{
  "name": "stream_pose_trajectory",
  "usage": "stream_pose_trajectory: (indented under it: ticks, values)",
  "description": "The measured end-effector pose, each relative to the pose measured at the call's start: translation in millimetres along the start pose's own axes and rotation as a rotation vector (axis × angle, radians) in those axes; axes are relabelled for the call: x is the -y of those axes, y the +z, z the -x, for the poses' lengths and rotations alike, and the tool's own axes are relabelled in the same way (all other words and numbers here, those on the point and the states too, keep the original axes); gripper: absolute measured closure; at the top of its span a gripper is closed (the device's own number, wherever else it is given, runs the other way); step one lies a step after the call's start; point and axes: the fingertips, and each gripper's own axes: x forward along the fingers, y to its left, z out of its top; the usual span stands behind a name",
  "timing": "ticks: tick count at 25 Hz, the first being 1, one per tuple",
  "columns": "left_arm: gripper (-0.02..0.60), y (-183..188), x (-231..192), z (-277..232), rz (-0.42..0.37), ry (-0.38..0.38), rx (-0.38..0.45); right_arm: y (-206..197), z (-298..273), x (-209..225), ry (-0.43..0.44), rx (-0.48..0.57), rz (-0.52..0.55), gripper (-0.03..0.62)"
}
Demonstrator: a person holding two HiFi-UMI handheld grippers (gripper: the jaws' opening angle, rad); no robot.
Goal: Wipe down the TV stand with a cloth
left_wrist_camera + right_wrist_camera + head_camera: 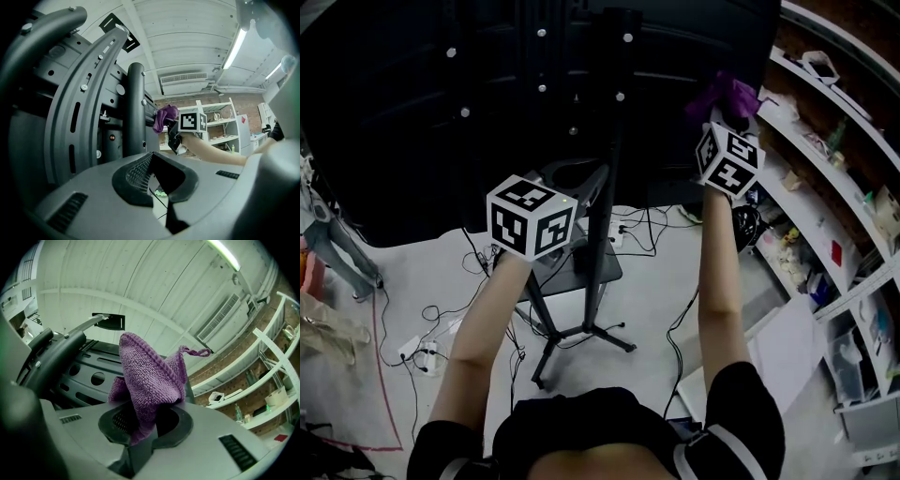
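- No brand or wording is readable anywhere; the only print is the black-and-white square markers on the cubes, plus a small red dot on the stand's frame, too small to read.
- Two marker cubes: the left cube [531, 217] low and near the pole, the right cube [729, 159] higher, over by the shelves.
- One TV stand [614, 141], black, with a single upright pole and curved, slotted bracket arms studded with bolts.
- One cloth [147, 376], purple and nubbly, with a thin loop of thread at one corner.
- The right claw [149, 417] is clamped on the cloth's lower part, and the rest stands up in a peak above the pads.
- The cloth is held up high beside the stand's upper bracket; I cannot tell whether it touches.
- The left claw [159, 168] stands apart with nothing between the pads, pointing up at the pole.
- One white shelf unit [220, 123] against the brick wall, crowded with small items.
- Two ceiling light tubes [234, 47] show from the left gripper view.
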Motion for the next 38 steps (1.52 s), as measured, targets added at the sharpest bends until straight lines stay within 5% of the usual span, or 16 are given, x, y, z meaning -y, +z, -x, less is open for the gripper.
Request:
stream_pose_trajectory:
  ticks: [11, 16, 21, 25, 29, 38]
  values:
    - [0.575, -11.1, -8.2, 14.6, 0.025, 0.081, -0.004, -2.9, -0.1, 34.0, -0.045, -0.007, -0.038, 0.525]
    - [0.575, -12.3, -14.5, 41.8, 0.040, 0.096, -0.010, 62.4, 22.2, -8.5, 0.074, 0.128, -0.016, 0.525]
    - [0.575, 36.2, -35.7, 71.3, -0.021, 0.113, 0.031, 193.9, 26.7, -104.4, 0.324, 0.332, 0.053, 0.525]
    - [0.575, 78.4, -37.3, 87.0, -0.048, 0.088, 0.053, 249.6, 10.8, -175.4, 0.447, 0.341, 0.110, 0.525]
    - [0.575, 119.1, -39.0, 93.3, -0.109, 0.070, 0.063, 278.5, -15.4, -222.0, 0.488, 0.329, 0.174, 0.525]
    - [0.575, 222.4, -51.4, 99.0, -0.098, 0.005, 0.143, 339.9, -45.1, -261.5, 0.470, 0.383, 0.247, 0.525]
